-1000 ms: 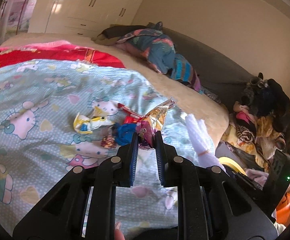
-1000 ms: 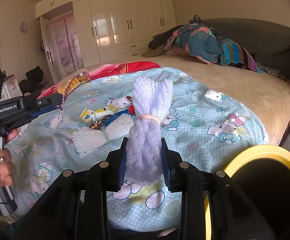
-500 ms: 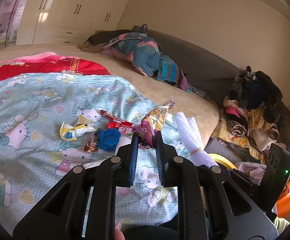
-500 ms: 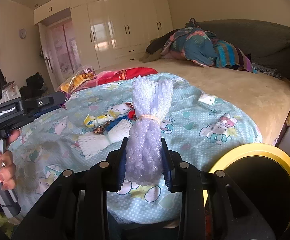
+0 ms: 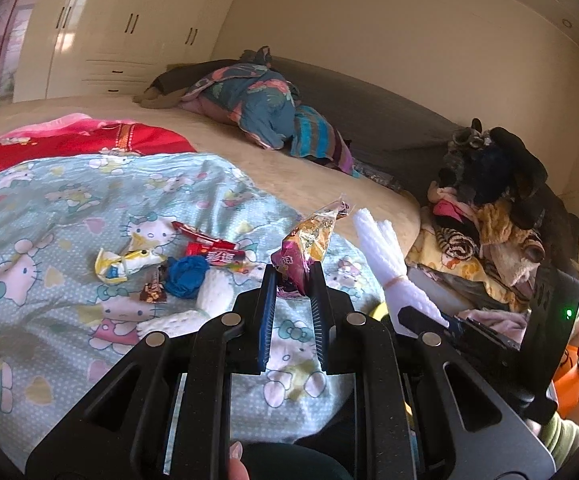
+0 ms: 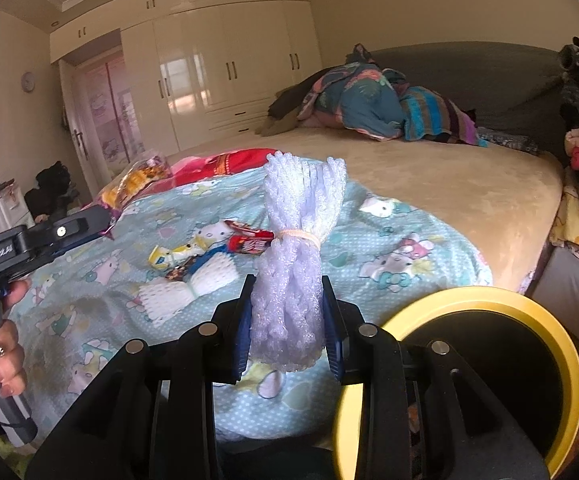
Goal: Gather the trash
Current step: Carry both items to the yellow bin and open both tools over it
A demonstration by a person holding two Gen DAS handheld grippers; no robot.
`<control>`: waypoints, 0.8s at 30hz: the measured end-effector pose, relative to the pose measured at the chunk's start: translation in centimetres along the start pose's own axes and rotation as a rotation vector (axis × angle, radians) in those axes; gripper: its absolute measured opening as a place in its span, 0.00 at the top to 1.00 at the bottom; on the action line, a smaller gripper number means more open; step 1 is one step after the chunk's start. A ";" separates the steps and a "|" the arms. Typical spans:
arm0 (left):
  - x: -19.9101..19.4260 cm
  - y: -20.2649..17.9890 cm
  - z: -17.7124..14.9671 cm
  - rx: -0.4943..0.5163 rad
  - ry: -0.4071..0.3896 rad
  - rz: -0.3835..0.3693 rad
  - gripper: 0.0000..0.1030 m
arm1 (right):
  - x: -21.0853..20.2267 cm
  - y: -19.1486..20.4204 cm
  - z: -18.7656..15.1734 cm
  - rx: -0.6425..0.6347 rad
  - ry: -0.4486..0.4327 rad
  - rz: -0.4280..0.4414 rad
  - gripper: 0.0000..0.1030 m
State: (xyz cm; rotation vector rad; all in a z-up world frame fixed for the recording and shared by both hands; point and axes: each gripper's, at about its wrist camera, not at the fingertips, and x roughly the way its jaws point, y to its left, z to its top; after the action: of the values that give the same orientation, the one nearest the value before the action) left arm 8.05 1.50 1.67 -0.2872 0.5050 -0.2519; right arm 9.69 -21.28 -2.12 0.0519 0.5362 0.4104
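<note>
Bedroom light falls on a wide bed (image 5: pixel 321 184) whose near end is covered by a pale blue cartoon-cat blanket (image 5: pixel 49 208). Near the blanket's middle lies a small cluster of litter: two red wrappers (image 5: pixel 205 240), one yellow-and-white wrapper (image 5: pixel 127 264), one crumpled blue scrap (image 5: pixel 187 276), one small dark wrapper (image 5: pixel 153 292) and one flat white foam net (image 6: pixel 187 286), partly hidden behind the left gripper's fingers in the left wrist view.

Left gripper (image 5: pixel 291 284) is clamped on one snack bag (image 5: pixel 309 240), purple at the bottom and gold above, held over the blanket's near edge; the bag's lower end is hidden between the pads. Right gripper (image 6: pixel 287 308) is closed around one bundle of white foam netting (image 6: pixel 293 264), tied at its waist with a rubber band (image 6: pixel 297 236) and standing upright; its bottom hangs below the pads.

One yellow-rimmed bin (image 6: pixel 485 360) sits just beside the right gripper, off the bed's near corner; its inside is dark and its lower part is cut off by the gripper body. One heap of clothes (image 5: pixel 489 216) lies past the bed's right edge, its contents hard to sort out. Another bundle of bedding (image 6: pixel 373 100) rests at the far end.
</note>
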 end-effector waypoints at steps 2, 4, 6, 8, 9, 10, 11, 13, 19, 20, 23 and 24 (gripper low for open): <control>0.0 -0.4 -0.1 0.009 0.001 -0.008 0.88 | -0.4 -0.5 0.0 0.004 -0.005 -0.017 0.72; 0.2 -0.8 -0.1 0.016 0.005 -0.019 0.88 | -0.7 -1.2 0.0 0.012 -0.009 -0.037 0.72; 0.3 -1.1 -0.2 0.023 0.009 -0.026 0.88 | -1.0 -1.8 0.0 0.021 -0.012 -0.052 0.72; 0.4 -1.5 -0.3 0.031 0.013 -0.033 0.88 | -1.2 -2.5 -0.1 0.030 -0.012 -0.070 0.72; 0.5 -1.8 -0.3 0.036 0.015 -0.038 0.88 | -1.4 -2.8 -0.1 0.030 -0.013 -0.085 0.72; 0.6 -2.1 -0.4 0.043 0.018 -0.044 0.88 | -1.5 -3.1 -0.2 0.030 -0.013 -0.102 0.72; 0.6 -2.2 -0.4 0.046 0.019 -0.046 0.88 | -1.5 -3.5 -0.3 0.034 -0.012 -0.113 0.72; 0.9 -2.8 -0.6 0.057 0.027 -0.056 0.88 | -1.8 -4.0 -0.5 0.042 -0.011 -0.131 0.72; 2.0 -4.8 -1.5 0.101 0.060 -0.084 0.88 | -1.8 -6.9 -1.7 0.091 0.010 -0.205 0.72; 2.1 -5.1 -1.6 0.107 0.065 -0.089 0.88 | -1.8 -7.4 -1.9 0.101 0.013 -0.219 0.72; 2.9 -6.4 -2.3 0.133 0.088 -0.108 0.88 | -2.0 -9.1 -2.6 0.135 0.019 -0.249 0.72; 3.1 -6.7 -2.5 0.140 0.095 -0.112 0.88 | -2.1 -9.5 -2.7 0.144 0.020 -0.257 0.72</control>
State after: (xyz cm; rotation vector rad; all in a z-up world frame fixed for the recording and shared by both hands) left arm 8.30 -6.21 0.44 -0.1678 0.5627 -0.4093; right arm 10.20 -31.00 -4.93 0.1155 0.5837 0.1212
